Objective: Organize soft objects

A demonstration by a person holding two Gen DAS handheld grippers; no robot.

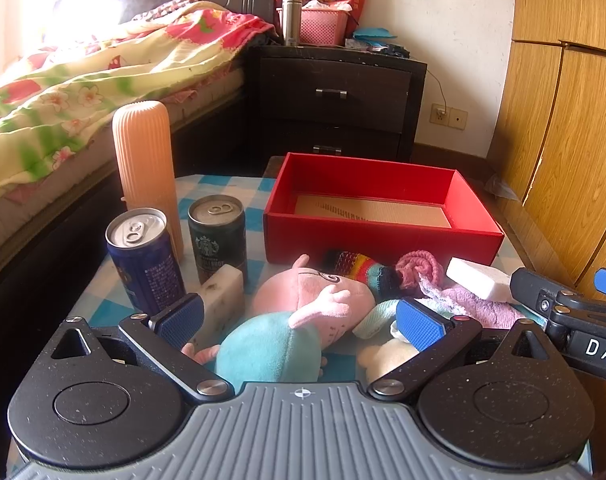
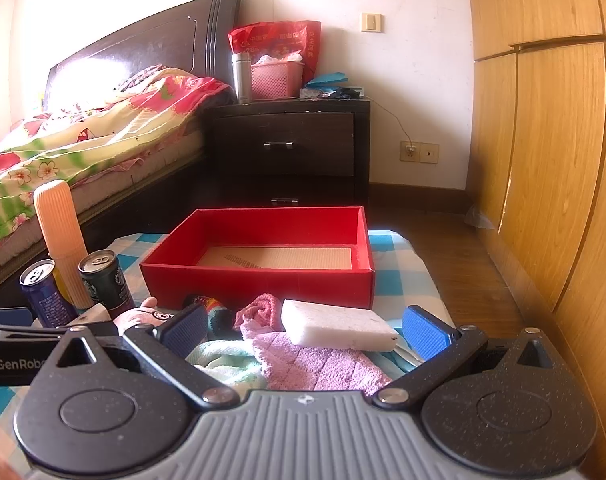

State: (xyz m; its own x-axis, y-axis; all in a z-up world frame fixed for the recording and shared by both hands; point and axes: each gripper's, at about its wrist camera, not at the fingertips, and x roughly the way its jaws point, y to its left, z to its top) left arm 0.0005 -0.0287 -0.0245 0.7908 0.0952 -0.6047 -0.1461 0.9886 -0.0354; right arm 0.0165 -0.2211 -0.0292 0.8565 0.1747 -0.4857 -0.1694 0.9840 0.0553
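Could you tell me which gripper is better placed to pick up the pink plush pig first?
Left. The left gripper is open with the plush pig lying between its fingers. The right gripper, also open, faces the white sponge and purple towel instead.

Plush pig (image 1: 299,312) feet hidden behind left claw body; blue can (image 2: 47,300) base behind claw arm.

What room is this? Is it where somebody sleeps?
Yes, most likely a bedroom. There's a bed with a flowery quilt, a dark nightstand beside it, and a wooden wardrobe along the wall.
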